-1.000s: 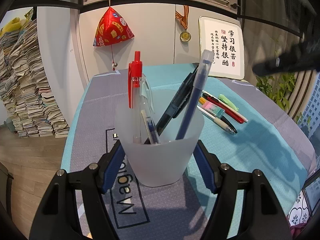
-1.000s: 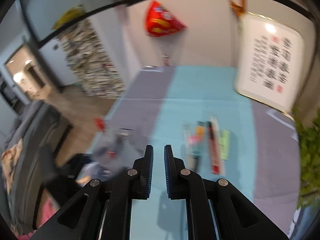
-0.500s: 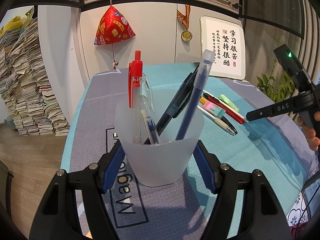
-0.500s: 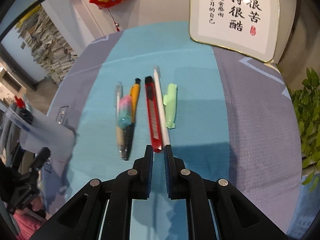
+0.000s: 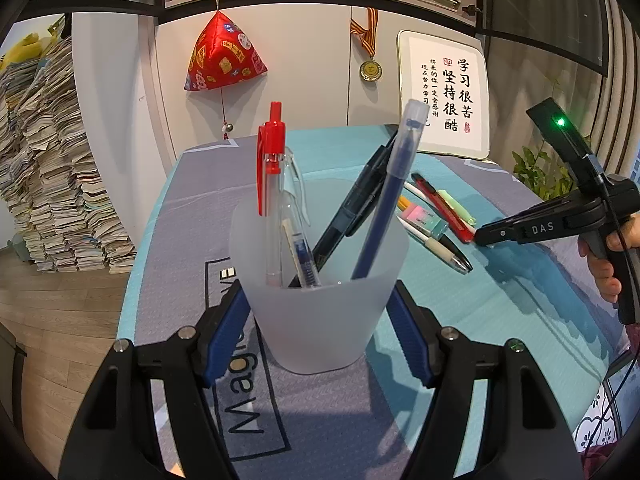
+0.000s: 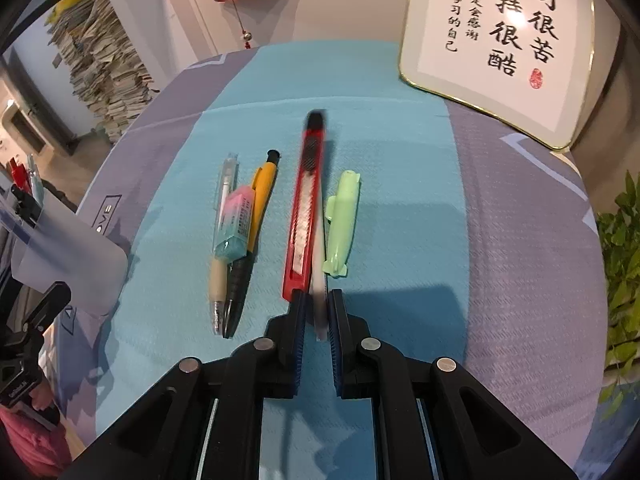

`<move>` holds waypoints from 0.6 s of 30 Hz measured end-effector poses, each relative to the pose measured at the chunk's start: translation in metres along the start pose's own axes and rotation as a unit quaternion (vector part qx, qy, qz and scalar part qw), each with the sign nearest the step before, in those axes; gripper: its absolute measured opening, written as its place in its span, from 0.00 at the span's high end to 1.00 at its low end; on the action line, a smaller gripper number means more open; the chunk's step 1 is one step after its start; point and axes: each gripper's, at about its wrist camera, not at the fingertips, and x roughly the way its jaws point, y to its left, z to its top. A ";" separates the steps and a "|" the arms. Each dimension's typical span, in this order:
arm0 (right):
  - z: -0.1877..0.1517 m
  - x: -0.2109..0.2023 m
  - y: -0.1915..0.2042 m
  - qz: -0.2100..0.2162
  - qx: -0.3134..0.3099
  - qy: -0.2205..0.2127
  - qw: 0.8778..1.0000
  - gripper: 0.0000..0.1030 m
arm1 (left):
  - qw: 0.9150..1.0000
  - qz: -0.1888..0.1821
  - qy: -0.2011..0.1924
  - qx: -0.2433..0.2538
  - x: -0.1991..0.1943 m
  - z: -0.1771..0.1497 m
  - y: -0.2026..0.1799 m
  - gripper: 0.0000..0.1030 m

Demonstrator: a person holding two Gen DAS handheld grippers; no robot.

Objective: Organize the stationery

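Note:
My left gripper [image 5: 318, 304] is shut on a frosted cup [image 5: 320, 336] that stands on the mat. In the cup are a red-topped clear pen [image 5: 272, 184], a black pen [image 5: 352, 216] and a blue pen [image 5: 394, 188]. A row of loose stationery lies on the teal cloth: a red utility knife [image 6: 306, 208], a white pen [image 6: 319, 280], a green piece [image 6: 342, 224], an orange pen [image 6: 260, 196], a pink-teal eraser [image 6: 236, 224] and a clear pen [image 6: 224, 184]. My right gripper [image 6: 316, 300] is shut, low over the near ends of the knife and the white pen, whose tip shows in the narrow slit between the fingers.
A framed calligraphy board [image 6: 500, 52] leans at the back of the table. A green plant [image 6: 620, 240] stands off the right edge. A person's hand [image 5: 608, 264] holds the right gripper's handle. Stacks of paper [image 5: 52, 168] fill the floor at the left.
My right gripper came down towards the row of stationery and now sits at the near ends of the knife and white pen. The left gripper and the cup stayed still.

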 end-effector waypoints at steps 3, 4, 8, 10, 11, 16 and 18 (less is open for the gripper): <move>-0.004 -0.003 -0.001 0.001 0.007 0.009 1.000 0.92 | 1.000 0.000 0.000 0.000 0.000 0.000 -0.001 0.33; -0.008 -0.005 -0.004 0.006 0.010 0.014 1.000 0.92 | 1.000 0.000 0.000 0.000 0.000 0.000 -0.001 0.33; -0.026 -0.015 -0.008 0.008 0.015 0.031 0.999 0.92 | 1.000 0.001 0.001 0.000 0.001 0.001 -0.001 0.33; -0.040 -0.024 -0.011 0.008 0.014 0.043 0.999 0.92 | 1.000 0.001 0.000 -0.001 0.001 0.001 -0.001 0.33; -0.050 -0.031 -0.012 0.007 0.009 0.047 0.999 0.92 | 1.000 0.000 0.000 -0.001 0.001 0.001 -0.001 0.33; -0.082 -0.050 -0.023 -0.032 0.003 0.063 0.998 0.92 | 1.000 0.000 -0.001 -0.001 0.001 0.000 -0.002 0.33; -0.087 -0.054 -0.026 -0.049 -0.007 0.069 0.996 0.92 | 1.000 -0.001 -0.002 -0.001 0.001 -0.001 -0.002 0.33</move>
